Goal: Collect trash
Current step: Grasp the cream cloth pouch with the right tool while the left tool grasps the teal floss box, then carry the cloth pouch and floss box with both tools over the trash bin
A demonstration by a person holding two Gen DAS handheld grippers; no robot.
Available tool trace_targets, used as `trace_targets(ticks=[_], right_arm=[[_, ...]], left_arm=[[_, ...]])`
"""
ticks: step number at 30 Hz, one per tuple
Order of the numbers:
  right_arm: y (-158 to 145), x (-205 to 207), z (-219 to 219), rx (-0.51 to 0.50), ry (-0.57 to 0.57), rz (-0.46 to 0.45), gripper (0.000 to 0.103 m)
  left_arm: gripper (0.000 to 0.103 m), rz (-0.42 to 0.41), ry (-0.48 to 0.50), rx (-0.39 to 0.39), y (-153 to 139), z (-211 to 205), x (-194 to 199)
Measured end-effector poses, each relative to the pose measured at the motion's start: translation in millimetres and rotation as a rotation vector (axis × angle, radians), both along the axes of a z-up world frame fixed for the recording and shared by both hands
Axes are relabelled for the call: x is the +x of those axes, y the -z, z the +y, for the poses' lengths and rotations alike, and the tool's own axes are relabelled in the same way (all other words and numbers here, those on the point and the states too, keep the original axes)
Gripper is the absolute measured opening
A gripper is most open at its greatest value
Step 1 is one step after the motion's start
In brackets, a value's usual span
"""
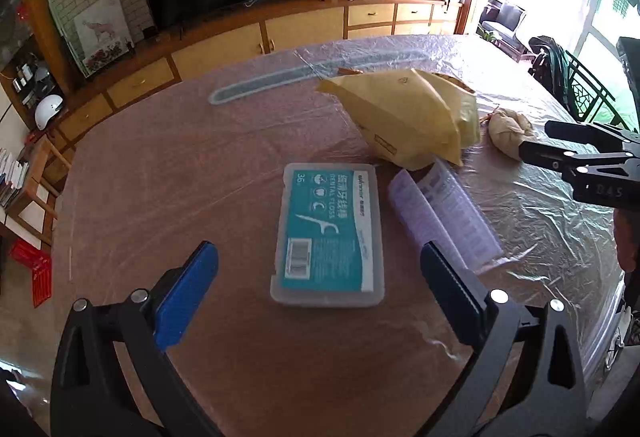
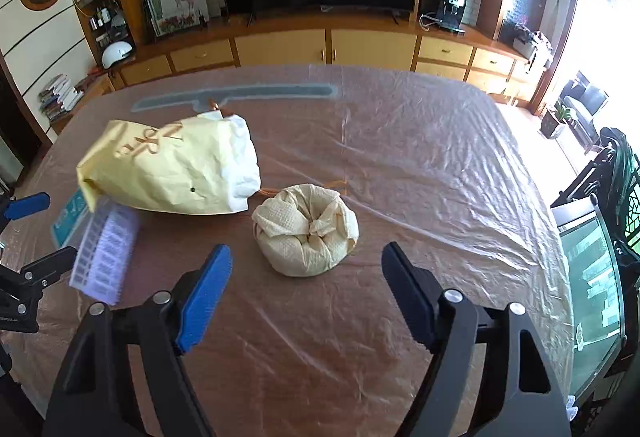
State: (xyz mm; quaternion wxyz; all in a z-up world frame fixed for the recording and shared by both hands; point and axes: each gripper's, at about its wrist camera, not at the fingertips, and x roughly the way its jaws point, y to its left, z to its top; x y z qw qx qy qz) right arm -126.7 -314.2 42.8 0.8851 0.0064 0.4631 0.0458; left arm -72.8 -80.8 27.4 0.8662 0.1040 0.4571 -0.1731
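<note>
I see left gripper [image 1: 319, 261] jaws apart, empty, floss box [image 1: 329, 235] between its fingers on tabletop [image 1: 168, 173] | right gripper [image 2: 306, 257] open, empty, knotted tissue bundle [image 2: 306, 229] just ahead | yellow paper bag [image 2: 172, 167] beyond-left.

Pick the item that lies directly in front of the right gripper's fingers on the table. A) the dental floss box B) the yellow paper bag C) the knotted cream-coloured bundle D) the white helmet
C: in the right wrist view the knotted bundle sits on the plastic-covered table just ahead of the right gripper, whose jaws stand apart with nothing between them.
</note>
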Motion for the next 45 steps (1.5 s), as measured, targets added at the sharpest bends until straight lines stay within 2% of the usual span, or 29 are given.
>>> trace_targets(ticks=[2,7,10,11,15,19,29,39,45], right_arm=[[6.6,6.5,1.1,0.006,-0.002,0.017,0.071],[11.5,14.2,3.4,0.032,-0.002,0.039,0.067],[11.8,14.0,2.9,0.035,0.001,0.036,0.067],[11.7,13.7,3.2,0.033,0.002,0.034,0.066],[9.3,13.7,2.3,0.024,0.006,0.020,0.050],[4.7,14.1,-2.7,0.071,0.011,0.005,0.050],[-24.5,-23.7,-6.1,0.083,-0.016,-0.040,0.050],[-29.9,-75.3,2.1,0.143,-0.059,-0.013,0.050],[-36.3,-110.8,8.2,0.161,-0.103,-0.014,0.050]], left_arm=[[0.100,0.018,0.006,-0.019,2.4,2.3,4.7],[0.082,0.078,0.035,-0.048,12.9,5.3,14.8],[0.081,0.070,0.053,-0.043,12.2,3.8,13.4],[0.075,0.065,0.055,-0.039,11.6,2.8,13.5],[0.055,0.037,0.067,-0.003,8.8,-2.2,16.4],[0.055,0.021,0.051,-0.004,6.0,-2.4,16.0],[0.055,-0.003,-0.018,-0.065,-6.9,5.7,-7.7],[0.055,0.013,-0.059,-0.119,-11.9,5.6,-46.8],[0.055,-0.009,-0.066,-0.122,-16.6,1.1,-83.2]])
